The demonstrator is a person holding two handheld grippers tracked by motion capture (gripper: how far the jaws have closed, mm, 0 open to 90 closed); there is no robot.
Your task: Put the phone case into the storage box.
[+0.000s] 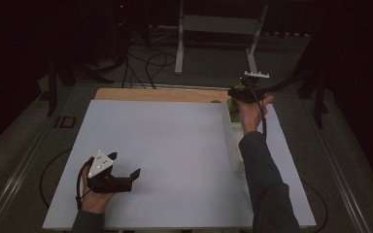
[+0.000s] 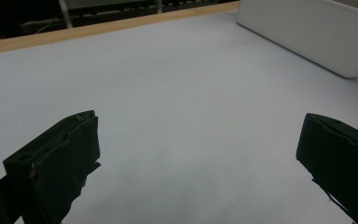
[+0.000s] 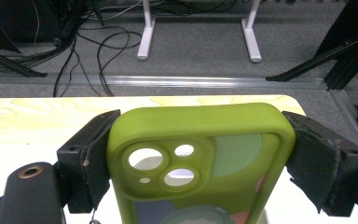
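Observation:
A lime-green phone case (image 3: pixel 200 163) with camera cut-outs stands between the black pads of my right gripper (image 3: pixel 205 140), which is shut on its two long sides. In the high view that right gripper (image 1: pixel 245 91) is raised over the far end of a white tray (image 1: pixel 235 150) at the table's right. My left gripper (image 1: pixel 125 166) rests low at the table's near left. Its jaws stand wide apart with only bare white tabletop between them, as the left gripper (image 2: pixel 196 154) shows in its own view.
The white tabletop (image 1: pixel 175 145) has a wooden strip (image 1: pixel 160 94) along its far edge. Something green (image 1: pixel 233 107) lies in the tray's far end. The tray (image 2: pixel 307 32) sits ahead and to the right of the left gripper. Beyond the table are floor cables (image 1: pixel 150 63) and a white stand (image 1: pixel 179 43).

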